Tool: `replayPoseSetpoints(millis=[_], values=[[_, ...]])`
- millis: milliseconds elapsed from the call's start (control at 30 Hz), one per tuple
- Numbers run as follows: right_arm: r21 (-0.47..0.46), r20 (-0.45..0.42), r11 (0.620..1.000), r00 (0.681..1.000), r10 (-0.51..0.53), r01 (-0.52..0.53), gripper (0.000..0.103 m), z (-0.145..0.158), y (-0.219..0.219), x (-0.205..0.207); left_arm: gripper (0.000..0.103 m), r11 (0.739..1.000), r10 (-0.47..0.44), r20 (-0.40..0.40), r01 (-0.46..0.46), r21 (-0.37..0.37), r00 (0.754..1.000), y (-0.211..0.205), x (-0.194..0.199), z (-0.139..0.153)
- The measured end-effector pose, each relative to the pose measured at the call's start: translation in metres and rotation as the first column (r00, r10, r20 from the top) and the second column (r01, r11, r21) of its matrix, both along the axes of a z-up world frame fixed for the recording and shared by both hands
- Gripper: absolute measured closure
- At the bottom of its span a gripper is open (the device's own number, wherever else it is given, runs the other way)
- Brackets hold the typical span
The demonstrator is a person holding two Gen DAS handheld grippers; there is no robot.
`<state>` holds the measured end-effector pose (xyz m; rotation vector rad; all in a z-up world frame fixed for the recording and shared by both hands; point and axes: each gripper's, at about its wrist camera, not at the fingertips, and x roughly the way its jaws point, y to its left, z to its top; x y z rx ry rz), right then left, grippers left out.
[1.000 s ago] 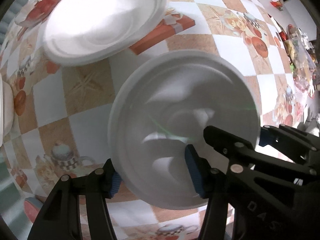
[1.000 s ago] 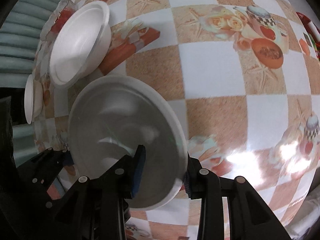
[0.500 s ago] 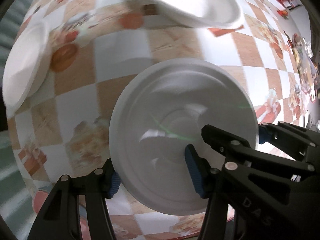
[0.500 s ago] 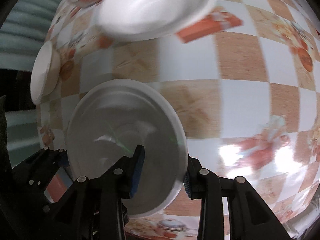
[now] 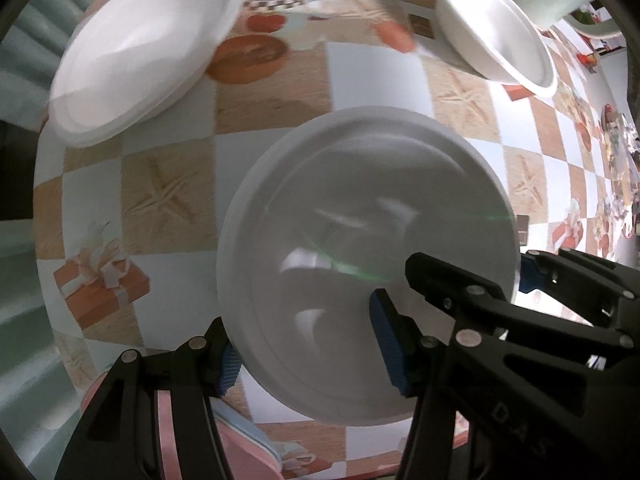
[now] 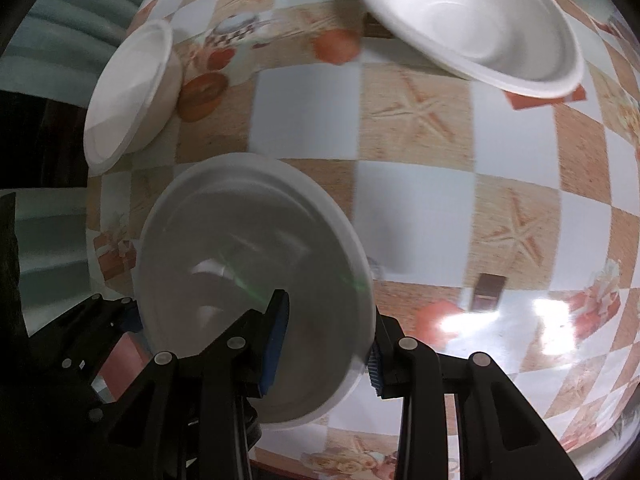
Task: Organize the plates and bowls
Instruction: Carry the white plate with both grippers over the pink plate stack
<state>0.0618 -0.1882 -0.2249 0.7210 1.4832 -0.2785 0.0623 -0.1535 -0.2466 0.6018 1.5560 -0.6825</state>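
A white foam bowl [image 5: 360,256] hangs above the checkered tablecloth, held by both grippers. My left gripper [image 5: 308,348] is shut on its left rim, one pad inside and one outside. My right gripper [image 6: 324,336] is shut on its right rim; the bowl also shows in the right wrist view [image 6: 248,272]. A white foam plate [image 5: 140,44] lies at the table's far left; it also shows in the right wrist view [image 6: 128,92]. A second white bowl [image 5: 496,20] sits at the far right, and shows in the right wrist view [image 6: 472,20].
The tablecloth [image 5: 168,200] has orange and white squares with starfish and gift-box prints. The table's left edge drops off to a ribbed grey-green surface [image 6: 60,60]. A pink and blue object [image 5: 240,432] lies below the left gripper. Clutter [image 5: 616,152] sits at the far right.
Both grippers have carried the bowl leftward across the table. The plate at the left has come closer and the second bowl has slid to the upper right of both views.
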Motion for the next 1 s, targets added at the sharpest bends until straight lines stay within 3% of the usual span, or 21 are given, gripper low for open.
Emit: replayPoseSetpoints(millis=[167, 300, 433, 1000], values=[[0.000, -0.004, 1.000, 1.000, 0.007, -0.007, 0.066, -0.004, 0.017, 0.012, 0.042, 1.000, 0.022, -0.003, -0.022, -0.012, 1.000, 0.017, 0.009, 0.001], [-0.002, -0.002, 1.000, 1.000, 0.009, -0.009, 0.066, -0.008, 0.032, 0.028, 0.042, 0.999, 0.039, -0.004, -0.039, -0.025, 0.999, 0.023, 0.024, 0.030], [-0.008, -0.003, 1.000, 1.000, 0.014, -0.014, 0.066, -0.007, 0.039, 0.033, 0.042, 0.998, 0.052, -0.009, -0.052, -0.039, 0.999, 0.032, 0.029, 0.036], [-0.022, 0.007, 0.999, 1.000, 0.027, -0.027, 0.060, 0.014, 0.029, 0.020, 0.042, 0.994, 0.061, -0.007, -0.061, -0.089, 0.998, 0.051, 0.027, 0.063]])
